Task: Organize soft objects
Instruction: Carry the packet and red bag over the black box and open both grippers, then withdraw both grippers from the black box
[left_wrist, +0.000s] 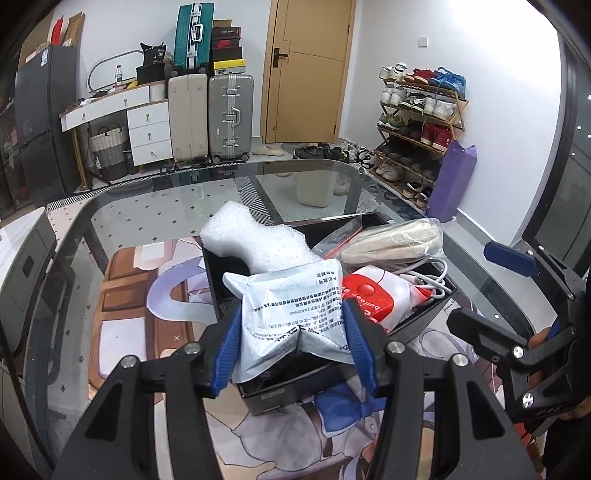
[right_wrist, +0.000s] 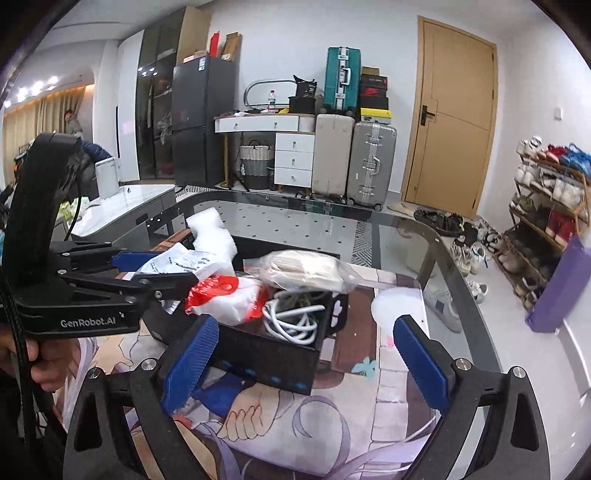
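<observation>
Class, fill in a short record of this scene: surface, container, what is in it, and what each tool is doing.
surface: glass table with a printed mat
container: black box on the mat
contents: white foam, grey mail bag, red-and-white bag, clear bag of beige cloth, white cable
left tool: pads press the grey mail bag over the box
right tool: open, empty, beside the box

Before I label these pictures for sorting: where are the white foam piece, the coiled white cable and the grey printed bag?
white foam piece (left_wrist: 236, 230): left wrist view, its upper bulge.
coiled white cable (right_wrist: 291, 321): right wrist view, the loops.
grey printed bag (left_wrist: 291, 306): left wrist view, its printed face.
</observation>
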